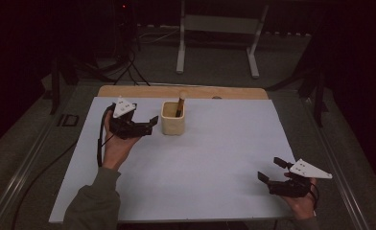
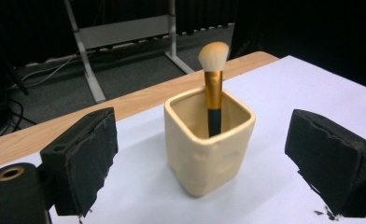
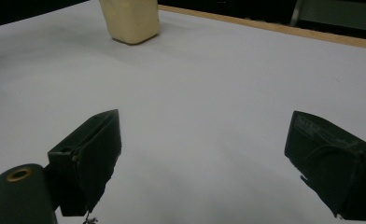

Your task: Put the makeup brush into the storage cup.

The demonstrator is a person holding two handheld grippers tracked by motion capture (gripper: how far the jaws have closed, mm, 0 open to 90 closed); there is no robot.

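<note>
Just beyond the left gripper [image 2: 200, 163], jaws apart, stands the cup [image 2: 209, 144] holding a brush [image 2: 214, 84]; right gripper [image 3: 200, 163] gapes too

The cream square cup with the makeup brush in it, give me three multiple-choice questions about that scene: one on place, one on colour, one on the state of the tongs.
1. Where does the cream square ceramic cup stand on the white table sheet?
A. near the far edge, just right of the left tongs
B. at the near right corner
C. off the sheet, on the floor

2. What colour is the band below the pale bristles of the black-handled makeup brush?
A. blue
B. gold
C. red

3. How are the left tongs?
A. shut on the brush
B. shut on the cup rim
C. open, apart from the cup

Answers:
1 A: the high view shows the cup beside the left tongs, near the wooden table edge.
2 B: the left gripper view shows a gold band.
3 C: both jaws stand wide, either side of the cup, touching nothing.
</note>
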